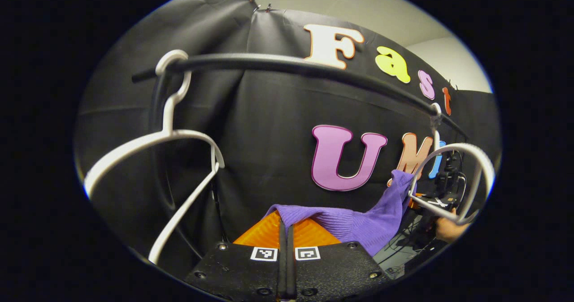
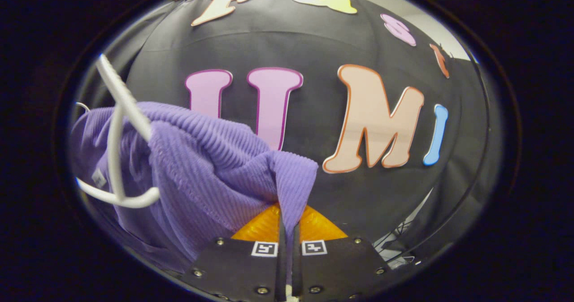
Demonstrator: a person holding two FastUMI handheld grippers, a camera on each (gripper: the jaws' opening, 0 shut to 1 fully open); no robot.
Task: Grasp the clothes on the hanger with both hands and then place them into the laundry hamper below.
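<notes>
A purple ribbed garment (image 1: 358,223) stretches from my left gripper (image 1: 285,223), whose fingers are shut on one edge, up to a white hanger (image 1: 471,181) at the right. In the right gripper view the same purple garment (image 2: 202,172) hangs partly over that white hanger (image 2: 119,127), and my right gripper (image 2: 287,226) is shut on a fold of it. The other gripper (image 1: 441,194) and a hand (image 1: 448,230) show far right in the left gripper view.
A black rail (image 1: 291,66) runs across the top. An empty white hanger (image 1: 170,158) hangs from it at the left. The black cloth wall stands close behind. Cables and floor show at the lower right (image 1: 403,252).
</notes>
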